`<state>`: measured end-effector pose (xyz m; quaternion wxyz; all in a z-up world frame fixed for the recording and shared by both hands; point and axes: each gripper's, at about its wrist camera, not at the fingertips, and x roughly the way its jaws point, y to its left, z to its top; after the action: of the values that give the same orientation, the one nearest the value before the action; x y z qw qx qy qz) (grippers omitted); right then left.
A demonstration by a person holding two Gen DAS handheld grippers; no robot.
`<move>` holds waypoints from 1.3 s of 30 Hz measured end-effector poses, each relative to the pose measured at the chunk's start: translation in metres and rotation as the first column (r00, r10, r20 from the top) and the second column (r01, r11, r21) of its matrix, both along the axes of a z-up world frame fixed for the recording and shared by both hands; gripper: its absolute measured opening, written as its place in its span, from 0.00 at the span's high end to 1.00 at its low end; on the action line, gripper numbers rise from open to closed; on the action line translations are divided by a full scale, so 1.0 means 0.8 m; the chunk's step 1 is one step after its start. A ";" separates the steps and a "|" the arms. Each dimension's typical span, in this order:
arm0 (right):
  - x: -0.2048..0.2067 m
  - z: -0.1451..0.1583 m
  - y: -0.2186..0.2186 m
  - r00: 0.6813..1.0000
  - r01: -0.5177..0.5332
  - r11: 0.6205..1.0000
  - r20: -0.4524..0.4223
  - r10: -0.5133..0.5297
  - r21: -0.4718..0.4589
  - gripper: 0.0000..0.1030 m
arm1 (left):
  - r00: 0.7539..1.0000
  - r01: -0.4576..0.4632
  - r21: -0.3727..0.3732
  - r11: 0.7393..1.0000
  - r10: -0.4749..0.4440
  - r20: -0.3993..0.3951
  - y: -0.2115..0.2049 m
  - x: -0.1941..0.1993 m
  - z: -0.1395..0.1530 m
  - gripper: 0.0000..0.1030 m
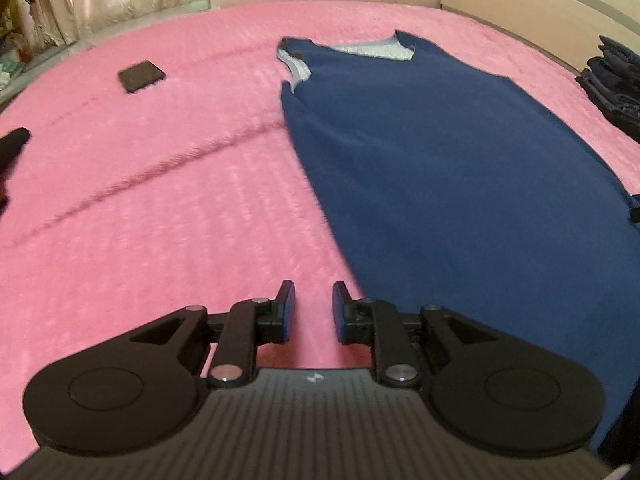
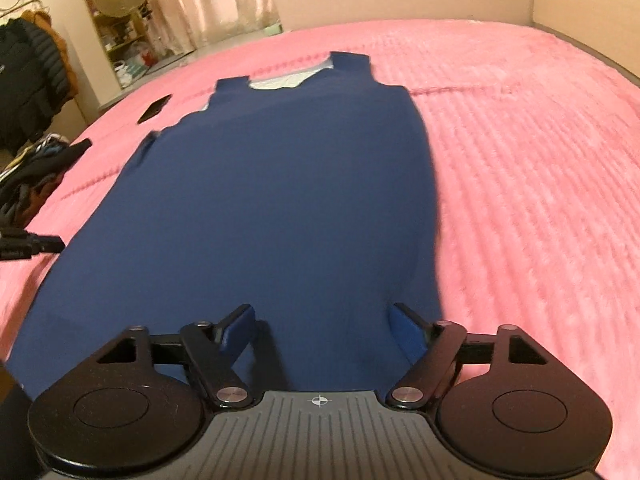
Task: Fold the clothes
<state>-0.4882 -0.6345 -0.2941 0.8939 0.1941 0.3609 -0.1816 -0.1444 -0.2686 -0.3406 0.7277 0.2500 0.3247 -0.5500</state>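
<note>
A pink ribbed bedspread (image 1: 160, 200) covers the bed. At nine o'clock in the right wrist view hang dark jackets (image 2: 28, 76), with pale curtains (image 2: 208, 0) at eleven. The navy sleeveless top (image 2: 260, 208) lies flat, centred. Left tongs (image 1: 314, 310) stand narrowly apart over the bedspread; right tongs (image 2: 322, 334) gape wide above the hem.

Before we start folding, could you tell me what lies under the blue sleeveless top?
The blue sleeveless top lies spread flat on the pink blanket, which shows on all sides. Its pale lining shows at the neckline. Whatever sits beneath the fabric itself is covered.
</note>
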 end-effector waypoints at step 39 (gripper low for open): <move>0.432 0.043 -0.357 0.968 -0.244 0.967 -0.070 0.239 -0.069 0.25 | 0.961 0.233 0.111 0.966 -0.246 0.128 -0.562 0.195 0.018 0.66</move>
<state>-0.1428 -0.9202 -0.2595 0.9047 0.1085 0.4017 -0.0910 0.0120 -0.7183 -0.3262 0.6641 0.3600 0.2657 -0.5990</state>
